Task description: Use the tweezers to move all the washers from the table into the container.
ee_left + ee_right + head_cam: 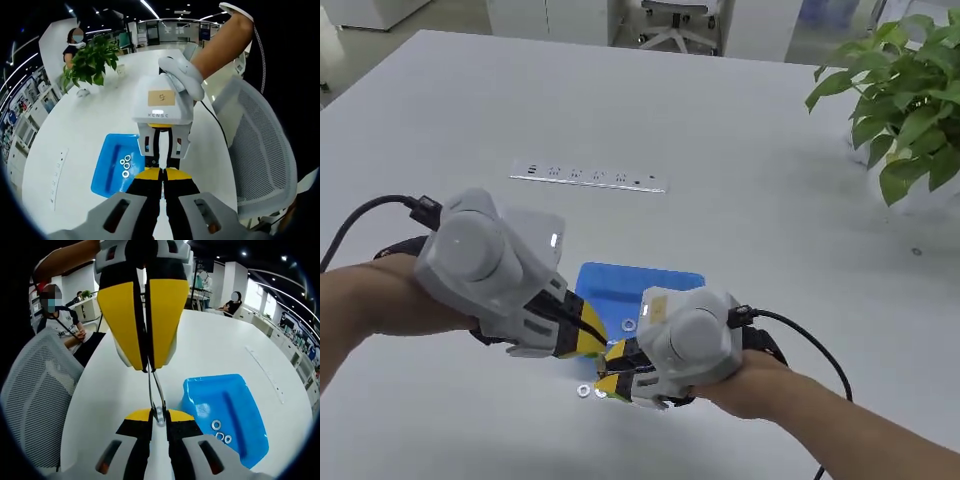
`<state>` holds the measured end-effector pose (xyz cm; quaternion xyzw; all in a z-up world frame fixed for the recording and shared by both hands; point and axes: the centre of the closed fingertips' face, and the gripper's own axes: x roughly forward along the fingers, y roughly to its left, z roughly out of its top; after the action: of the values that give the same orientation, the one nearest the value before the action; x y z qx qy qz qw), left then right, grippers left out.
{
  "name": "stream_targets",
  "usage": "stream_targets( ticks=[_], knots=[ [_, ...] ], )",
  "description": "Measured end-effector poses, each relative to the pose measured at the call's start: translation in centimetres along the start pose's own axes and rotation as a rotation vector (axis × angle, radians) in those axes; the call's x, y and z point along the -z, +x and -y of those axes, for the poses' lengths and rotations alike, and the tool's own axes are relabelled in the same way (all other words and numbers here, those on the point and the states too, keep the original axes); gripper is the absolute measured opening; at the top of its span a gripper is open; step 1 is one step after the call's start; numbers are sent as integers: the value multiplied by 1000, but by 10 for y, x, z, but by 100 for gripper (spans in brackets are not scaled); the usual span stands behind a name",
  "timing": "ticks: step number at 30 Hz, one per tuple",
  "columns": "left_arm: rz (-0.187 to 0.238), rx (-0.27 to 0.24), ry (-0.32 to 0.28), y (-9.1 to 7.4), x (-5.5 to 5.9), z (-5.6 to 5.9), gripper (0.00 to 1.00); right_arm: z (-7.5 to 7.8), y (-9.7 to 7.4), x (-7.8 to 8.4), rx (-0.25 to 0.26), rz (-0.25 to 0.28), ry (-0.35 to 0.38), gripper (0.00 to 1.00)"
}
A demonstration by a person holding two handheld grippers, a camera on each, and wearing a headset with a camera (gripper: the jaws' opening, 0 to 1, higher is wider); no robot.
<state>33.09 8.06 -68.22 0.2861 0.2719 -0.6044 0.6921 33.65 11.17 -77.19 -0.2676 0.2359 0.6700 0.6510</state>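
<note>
The blue container lies on the white table between my two grippers, with three washers in it. Two washers lie on the table just in front of it. My left gripper is shut on thin metal tweezers, which point toward the right gripper. My right gripper has its jaws closed on the tweezers' tips, where a small grey ring shows. In the head view the left gripper and right gripper meet tip to tip at the container's near edge. The container lies left of the left gripper.
A white power strip lies farther back on the table. A potted plant stands at the far right. A mesh office chair stands at the table's near edge. Cables trail from both grippers.
</note>
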Motion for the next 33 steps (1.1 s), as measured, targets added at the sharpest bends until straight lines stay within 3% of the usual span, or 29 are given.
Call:
stream_targets(
  ticks=[15, 33],
  knots=[
    [-2, 17, -25, 9, 17, 3, 4, -5, 17, 12, -26, -13, 14, 12],
    [-1, 31, -38, 20, 22, 0, 4, -3, 22, 22, -37, -24, 28, 12]
  ],
)
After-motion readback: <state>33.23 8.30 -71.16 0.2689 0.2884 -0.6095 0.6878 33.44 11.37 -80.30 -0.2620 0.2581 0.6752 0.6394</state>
